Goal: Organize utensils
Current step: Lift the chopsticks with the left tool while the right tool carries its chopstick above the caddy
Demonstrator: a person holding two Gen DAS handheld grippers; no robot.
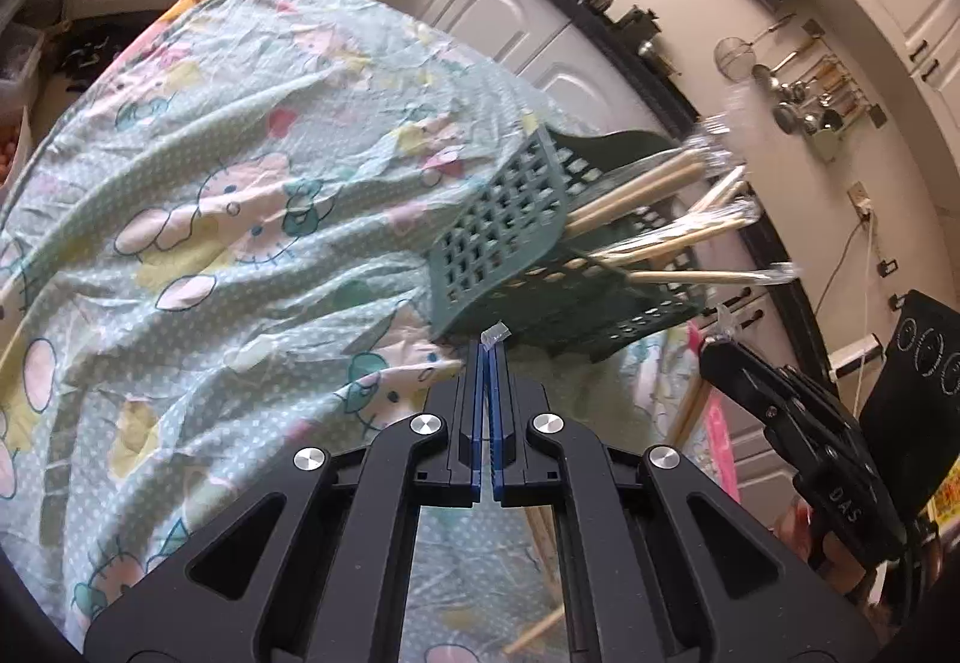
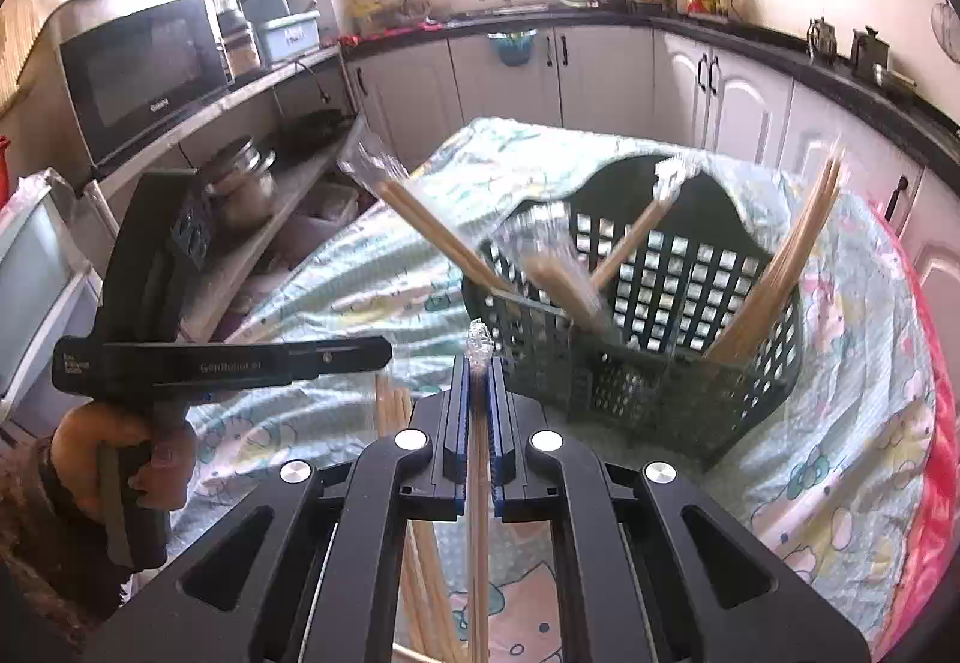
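Right gripper (image 2: pixel 478 363) clamps wrapped chopsticks (image 2: pixel 478 489) | left gripper (image 1: pixel 487 348) pinches plastic wrap scrap (image 1: pixel 494 333) | basket (image 2: pixel 660 363) ahead

Both tools point down toward a green basket (image 1: pixel 528 237) on a cloth-covered tabletop (image 1: pixel 240 171). The left tool (image 1: pixel 487 348) has its blue jaws pressed together on a scrap of clear wrapper (image 1: pixel 494 333). The right tool (image 2: pixel 478 363) clamps a wrapped wooden stick (image 2: pixel 478 483). A hand (image 2: pixel 114 459) grips the left tool's handle.
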